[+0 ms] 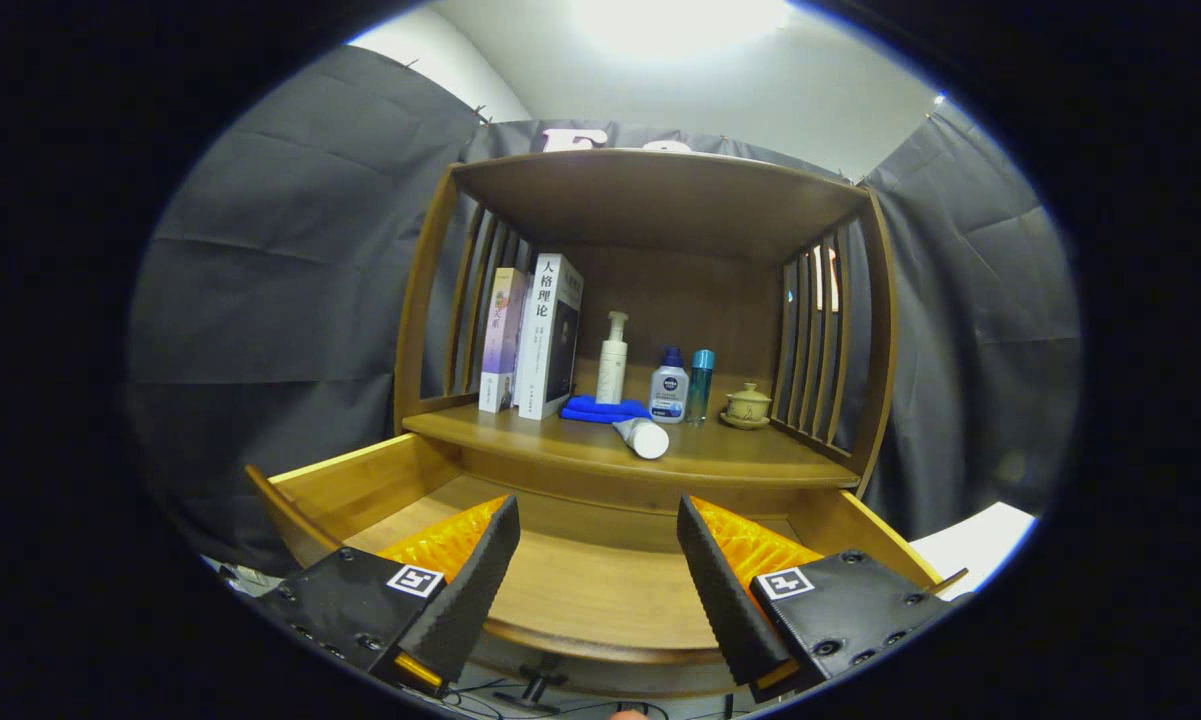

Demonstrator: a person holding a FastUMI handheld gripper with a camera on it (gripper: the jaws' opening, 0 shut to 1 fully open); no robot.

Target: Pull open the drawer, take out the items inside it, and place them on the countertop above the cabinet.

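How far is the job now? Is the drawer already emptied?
Done: the drawer is pulled open, and the part of its bottom that shows is bare. A white tube lies on the countertop by a blue cloth. In hand: nothing; the gripper is open over the drawer. Left: perhaps nothing, though its fingers hide the drawer's sides.

Smooth satin wood drawer (580,590), cabinet (660,200)

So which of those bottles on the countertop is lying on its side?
The white tube nearest the open gripper, beside the blue cloth; the others stand upright.
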